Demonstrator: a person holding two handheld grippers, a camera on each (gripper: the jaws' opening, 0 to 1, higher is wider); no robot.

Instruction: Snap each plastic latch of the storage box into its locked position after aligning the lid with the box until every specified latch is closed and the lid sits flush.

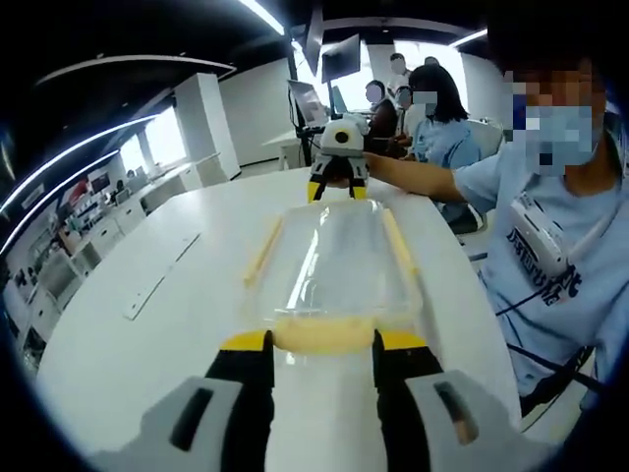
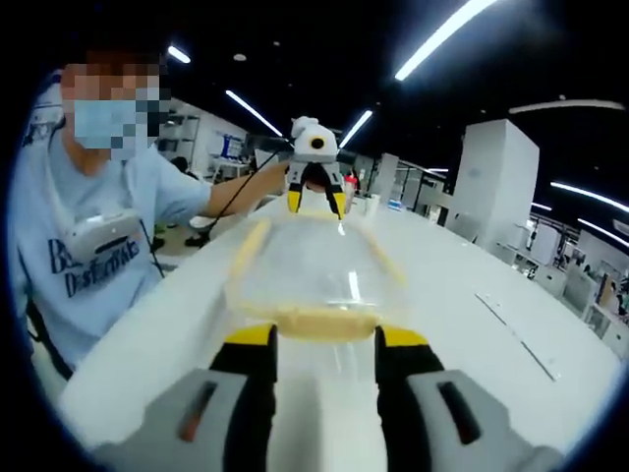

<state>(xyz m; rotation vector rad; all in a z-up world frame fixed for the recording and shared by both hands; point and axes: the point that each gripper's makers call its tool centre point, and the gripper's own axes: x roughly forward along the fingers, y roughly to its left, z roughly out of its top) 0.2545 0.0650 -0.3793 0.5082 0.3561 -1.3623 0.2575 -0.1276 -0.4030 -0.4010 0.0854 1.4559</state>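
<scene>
Clear plastic forms the storage box [image 1: 339,265] [image 2: 310,265], which lies lengthwise on the white table [image 1: 147,324] [image 2: 472,324] with its transparent lid [image 1: 334,251] [image 2: 314,256] resting on top. Pale yellow latches run along the box's long sides and across its short ends; the end latch [image 1: 324,334] nearest the left gripper [image 1: 322,344] sits between that gripper's yellow-tipped jaws, which stand apart at about the latch's width, one tip at each end of it. At the box's other short end, the right gripper [image 1: 337,189] [image 2: 322,339] frames the opposite end latch [image 2: 324,320] the same way, its jaws also spread and flanking the strip; whether either pair actually presses the latch cannot be told. Each gripper appears small beyond the far end of the box in the other's view [image 2: 314,202]. Beside the box sits a person [image 1: 550,236] [image 2: 98,246] in a light blue shirt, arm stretched toward it. Beyond the box, other people [image 1: 432,118] sit at desks.
</scene>
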